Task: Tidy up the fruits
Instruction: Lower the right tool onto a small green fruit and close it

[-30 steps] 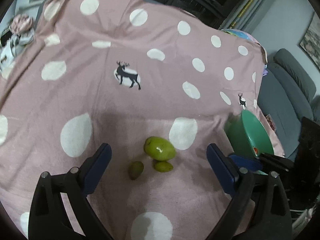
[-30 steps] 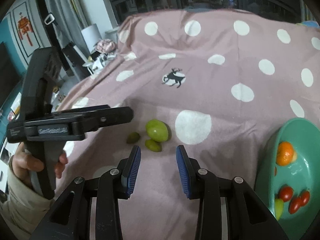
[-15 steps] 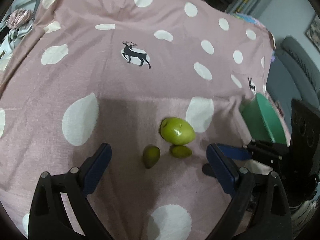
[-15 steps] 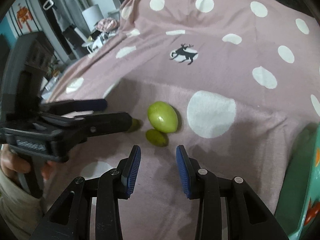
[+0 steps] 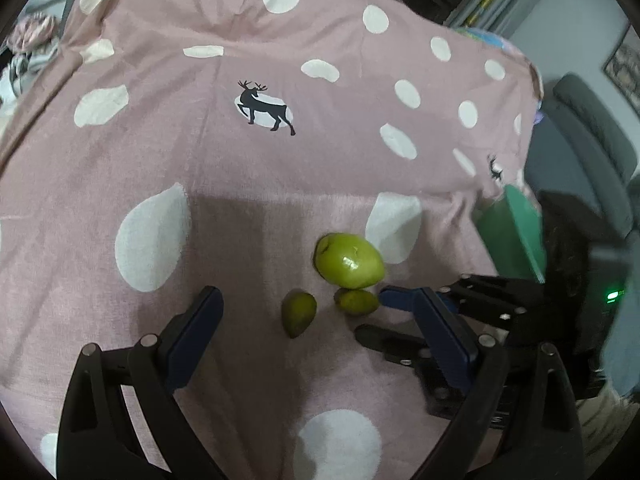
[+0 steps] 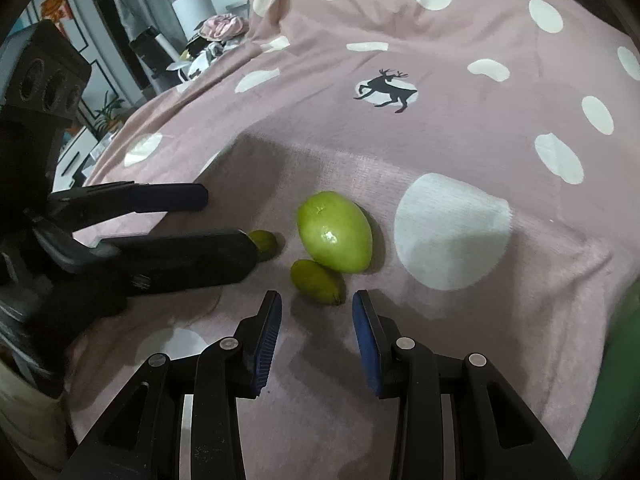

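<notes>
The right hand-held gripper (image 6: 316,322) hangs low over the pink spotted cloth (image 6: 460,128), its jaws a little apart and empty. The small green fruit (image 6: 317,282) lies just ahead of its tips, in line with the gap, long axis slanting across it and one side touching the large green fruit (image 6: 334,232) beyond. The right one is plainly the nearer for this piece. The left hand-held gripper (image 5: 320,320), jaws wide apart and empty, has the other small fruit (image 5: 298,312) between its tips. The green bowl (image 5: 516,236) sits off to the right.
</notes>
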`<control>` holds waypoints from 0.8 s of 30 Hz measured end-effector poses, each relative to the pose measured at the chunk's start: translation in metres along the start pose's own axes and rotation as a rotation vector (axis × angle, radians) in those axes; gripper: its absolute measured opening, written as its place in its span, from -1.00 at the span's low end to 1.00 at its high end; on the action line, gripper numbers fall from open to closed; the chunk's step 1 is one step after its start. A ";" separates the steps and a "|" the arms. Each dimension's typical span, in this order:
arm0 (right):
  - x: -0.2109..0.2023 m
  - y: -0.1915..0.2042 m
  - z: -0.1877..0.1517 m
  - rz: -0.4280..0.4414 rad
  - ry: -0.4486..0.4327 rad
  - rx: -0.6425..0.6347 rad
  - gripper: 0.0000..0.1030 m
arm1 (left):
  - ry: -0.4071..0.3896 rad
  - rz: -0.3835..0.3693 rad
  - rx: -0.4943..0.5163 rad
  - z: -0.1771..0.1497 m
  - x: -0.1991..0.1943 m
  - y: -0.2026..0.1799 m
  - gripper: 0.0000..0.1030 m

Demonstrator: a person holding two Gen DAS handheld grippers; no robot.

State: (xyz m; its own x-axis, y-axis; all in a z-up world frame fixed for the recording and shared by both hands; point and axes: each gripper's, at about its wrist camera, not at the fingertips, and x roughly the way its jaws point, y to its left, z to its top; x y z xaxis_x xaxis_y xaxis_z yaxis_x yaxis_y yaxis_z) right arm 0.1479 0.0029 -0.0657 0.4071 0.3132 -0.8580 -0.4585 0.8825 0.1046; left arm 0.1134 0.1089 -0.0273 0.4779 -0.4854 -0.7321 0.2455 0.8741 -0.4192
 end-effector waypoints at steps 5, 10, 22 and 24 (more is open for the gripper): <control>0.004 0.008 0.003 -0.031 -0.011 -0.034 -0.28 | -0.007 -0.035 -0.017 0.001 -0.002 0.002 0.86; 0.010 0.017 0.007 -0.060 -0.020 -0.075 -0.28 | -0.018 -0.073 -0.044 0.002 -0.005 0.007 0.86; 0.000 0.004 0.003 -0.042 -0.046 0.009 -0.58 | -0.017 -0.064 -0.034 0.000 -0.006 0.008 0.86; -0.017 -0.003 -0.004 -0.027 -0.086 0.059 -0.58 | -0.019 -0.034 -0.018 0.000 -0.004 0.005 0.86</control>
State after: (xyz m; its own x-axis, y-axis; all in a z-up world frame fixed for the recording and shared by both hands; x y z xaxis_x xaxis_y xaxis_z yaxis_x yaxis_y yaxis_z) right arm 0.1394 -0.0065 -0.0535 0.4861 0.3160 -0.8148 -0.4005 0.9092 0.1136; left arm 0.1132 0.1151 -0.0264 0.4851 -0.5146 -0.7070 0.2468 0.8562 -0.4538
